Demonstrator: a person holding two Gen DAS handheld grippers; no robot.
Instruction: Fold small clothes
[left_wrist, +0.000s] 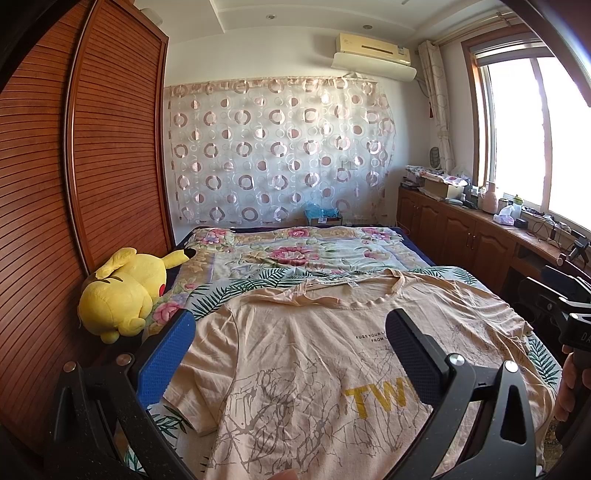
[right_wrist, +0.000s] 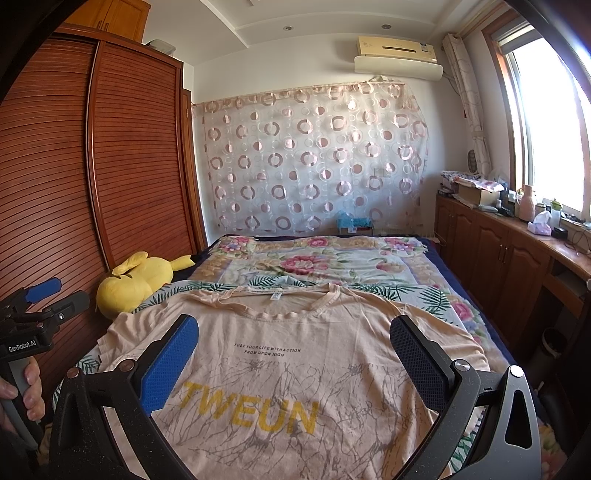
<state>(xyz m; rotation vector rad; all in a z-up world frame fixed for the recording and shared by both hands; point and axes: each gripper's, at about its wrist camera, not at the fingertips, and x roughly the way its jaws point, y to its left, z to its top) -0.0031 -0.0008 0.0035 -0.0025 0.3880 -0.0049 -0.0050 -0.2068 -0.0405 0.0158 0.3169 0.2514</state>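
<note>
peach cotton, a t-shirt spread flat, front up, on the bed, collar toward the far wall. the right wrist view reads the whole yellow "tweun"; the left view catches only "tw", but shows more of the yellow plush toy by the wardrobe. left gripper spread wide above the shirt, holding nothing. right gripper just as wide, also holding nothing, hovering over the chest print.
</note>
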